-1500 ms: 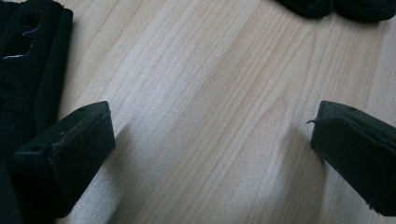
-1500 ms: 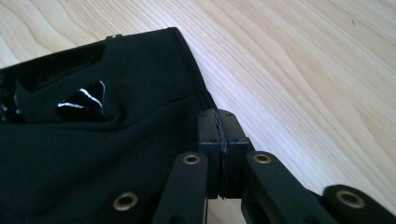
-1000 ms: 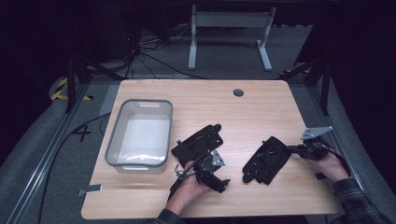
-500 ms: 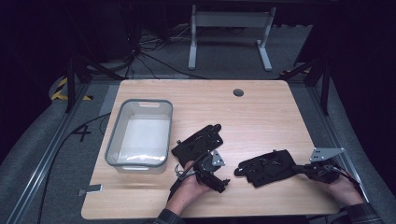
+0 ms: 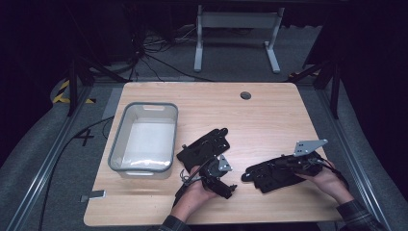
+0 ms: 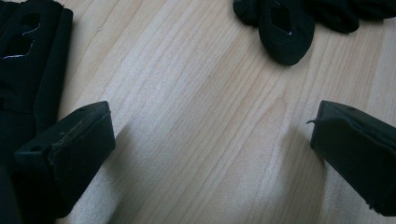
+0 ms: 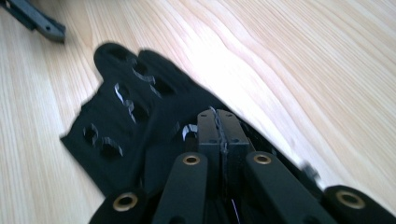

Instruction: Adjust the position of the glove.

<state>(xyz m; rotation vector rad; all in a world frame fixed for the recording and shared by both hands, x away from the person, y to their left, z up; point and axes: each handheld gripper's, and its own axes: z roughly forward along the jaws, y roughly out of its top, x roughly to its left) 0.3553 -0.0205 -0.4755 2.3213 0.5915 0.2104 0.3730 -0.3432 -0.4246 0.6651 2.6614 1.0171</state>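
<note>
Right gripper [image 7: 219, 122] pinches black glove [image 5: 269, 175], dragging it flat on table [image 5: 269, 110]. Left gripper [image 6: 210, 135] spread, resting beside second glove [image 5: 204, 147]. Bin [image 5: 144, 137] appears to hold no glove; both gloves likely not yet binned.

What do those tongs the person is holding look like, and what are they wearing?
Both tongs are black. The left tongs have a small grey plate and thin wires; the right tongs carry a grey three-cornered plate, and their arms show brass-coloured rivets. A dark plaid sleeve covers the right wrist.
</note>
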